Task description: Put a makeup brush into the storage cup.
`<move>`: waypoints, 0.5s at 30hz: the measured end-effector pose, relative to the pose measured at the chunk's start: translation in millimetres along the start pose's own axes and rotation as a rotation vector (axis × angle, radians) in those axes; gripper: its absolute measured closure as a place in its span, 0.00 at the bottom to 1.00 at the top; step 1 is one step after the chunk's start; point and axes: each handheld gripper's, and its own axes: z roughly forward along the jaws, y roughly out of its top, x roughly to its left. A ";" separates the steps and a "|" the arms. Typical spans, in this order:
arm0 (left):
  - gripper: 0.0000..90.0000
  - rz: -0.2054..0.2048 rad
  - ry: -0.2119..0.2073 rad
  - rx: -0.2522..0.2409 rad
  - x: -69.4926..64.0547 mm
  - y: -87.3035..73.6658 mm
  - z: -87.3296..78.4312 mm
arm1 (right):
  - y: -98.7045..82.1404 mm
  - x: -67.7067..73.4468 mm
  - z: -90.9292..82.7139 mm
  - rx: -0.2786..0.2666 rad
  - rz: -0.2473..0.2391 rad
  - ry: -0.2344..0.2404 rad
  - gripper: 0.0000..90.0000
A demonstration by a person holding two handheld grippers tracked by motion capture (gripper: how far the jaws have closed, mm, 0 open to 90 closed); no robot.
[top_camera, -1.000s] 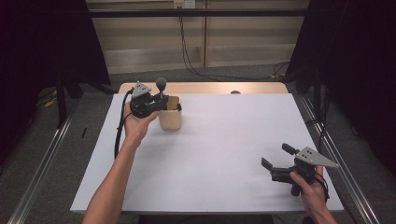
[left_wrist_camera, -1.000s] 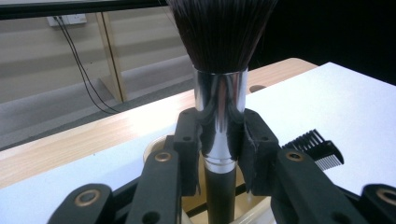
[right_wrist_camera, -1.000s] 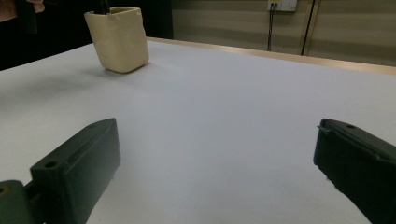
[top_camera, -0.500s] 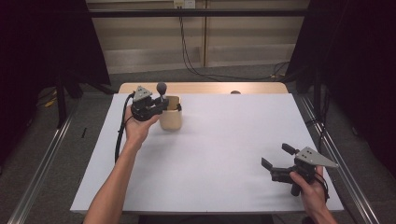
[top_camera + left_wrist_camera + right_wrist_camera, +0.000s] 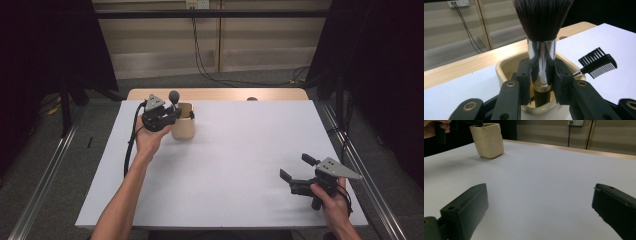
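Note:
A make-up brush (image 5: 541, 22) with dark bristles and a silver ferrule stands upright, its handle down inside a cream cup (image 5: 504, 67). My left gripper (image 5: 541, 66) is shut on the ferrule. In the high view the brush (image 5: 174, 96) and my left gripper (image 5: 170, 114) are over the cup (image 5: 183, 129) at the back left of the table. A black lash comb (image 5: 599, 62) leans out over the cup's rim. My right gripper (image 5: 296, 167) rests open at the near right, nothing between its jaws; seen from the right gripper (image 5: 540, 202), the cup (image 5: 489, 140) stands far off.
A white sheet (image 5: 240, 165) covers the table, with a strip of bare wood (image 5: 215, 94) along the far edge. A small dark object (image 5: 251, 98) sits on that strip. Metal rails (image 5: 45, 170) run beside the table, and cables (image 5: 200, 55) trail on the floor behind.
My left gripper has sunk slightly with the brush, lowering its head nearer the cup. The right gripper has stayed put.

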 end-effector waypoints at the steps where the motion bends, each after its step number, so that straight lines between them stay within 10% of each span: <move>1: 0.79 0.011 0.003 0.008 -0.3 -0.4 0.2 | 0.0 0.1 0.0 0.000 0.000 0.000 0.01; 15: 0.49 -0.012 0.056 -0.023 2.3 -1.1 -2.8 | -0.3 0.7 0.7 0.004 -0.002 0.005 0.01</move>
